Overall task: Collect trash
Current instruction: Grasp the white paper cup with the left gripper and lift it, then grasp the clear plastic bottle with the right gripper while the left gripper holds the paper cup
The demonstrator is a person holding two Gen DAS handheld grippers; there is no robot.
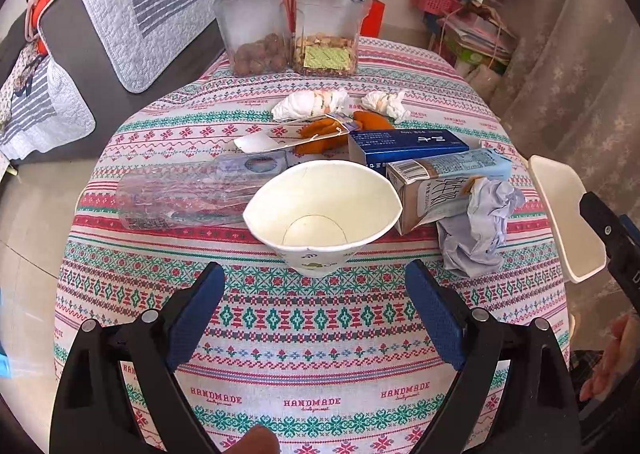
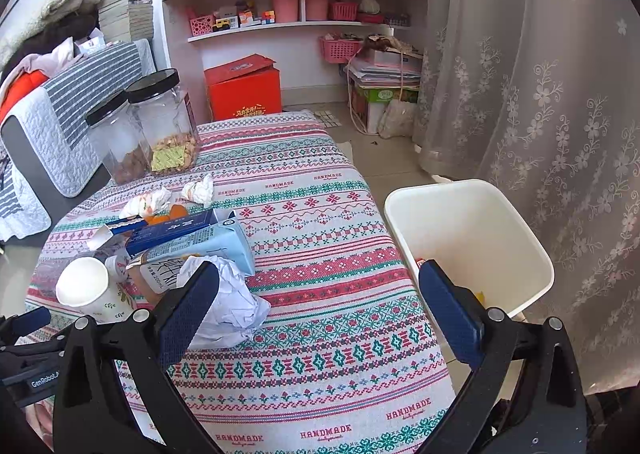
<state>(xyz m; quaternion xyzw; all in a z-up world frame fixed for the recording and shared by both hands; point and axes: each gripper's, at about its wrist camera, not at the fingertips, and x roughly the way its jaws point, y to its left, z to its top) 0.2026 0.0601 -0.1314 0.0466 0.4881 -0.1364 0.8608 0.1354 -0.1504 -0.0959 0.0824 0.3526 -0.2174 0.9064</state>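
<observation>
A squashed paper cup [image 1: 320, 210] stands on the patterned tablecloth [image 1: 312, 338], just ahead of my open, empty left gripper [image 1: 316, 294]. Around it lie a crushed clear plastic bottle [image 1: 188, 190], a milk carton [image 1: 444, 182], a blue box [image 1: 404, 144], crumpled paper [image 1: 480, 230], orange peel [image 1: 320, 134] and two tissue wads [image 1: 310, 104]. My right gripper [image 2: 320, 294] is open and empty, its left finger beside the crumpled paper [image 2: 232, 306]. The white trash bin [image 2: 472, 238] stands by the table's right edge, with a few scraps inside. The cup [image 2: 86, 286] shows at the right wrist view's left.
Two black-lidded jars [image 1: 288, 18] with snacks stand at the table's far edge. A sofa [image 1: 112, 34] lies to the left, shelves [image 2: 288, 14] and a red box [image 2: 244, 90] behind, a lace curtain [image 2: 540, 94] on the right.
</observation>
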